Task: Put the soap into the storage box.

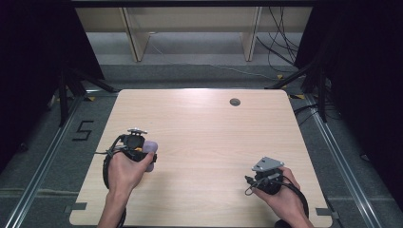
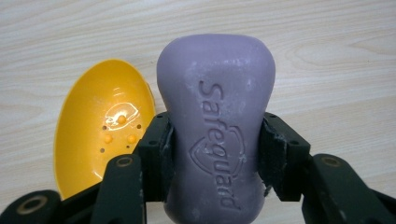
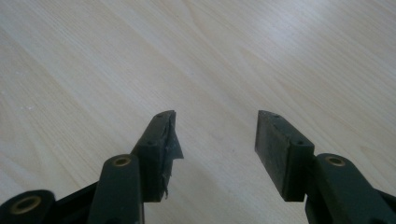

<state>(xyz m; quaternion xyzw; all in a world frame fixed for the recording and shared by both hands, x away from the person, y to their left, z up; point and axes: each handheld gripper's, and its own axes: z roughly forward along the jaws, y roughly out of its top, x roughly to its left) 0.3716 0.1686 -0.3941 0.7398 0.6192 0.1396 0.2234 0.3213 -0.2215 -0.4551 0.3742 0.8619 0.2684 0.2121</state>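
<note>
A purple bar of soap (image 2: 215, 121), stamped with a brand name, is clamped at its narrow waist by my left gripper (image 2: 215, 154); both black pads press its sides. In the high view that soap (image 1: 150, 148) peeks out beside the left gripper (image 1: 138, 145) near the table's left edge. A yellow oval soap dish (image 2: 100, 126) with small holes and bumps lies on the wood just left of and below the soap. My right gripper (image 3: 215, 135) stands open over bare wood with nothing between its fingers; the high view puts the right gripper (image 1: 259, 178) near the front right.
The light wooden table (image 1: 204, 137) has a round cable grommet (image 1: 235, 101) near its far edge. Black stands and cables line the floor on both sides, and wooden shelving stands beyond.
</note>
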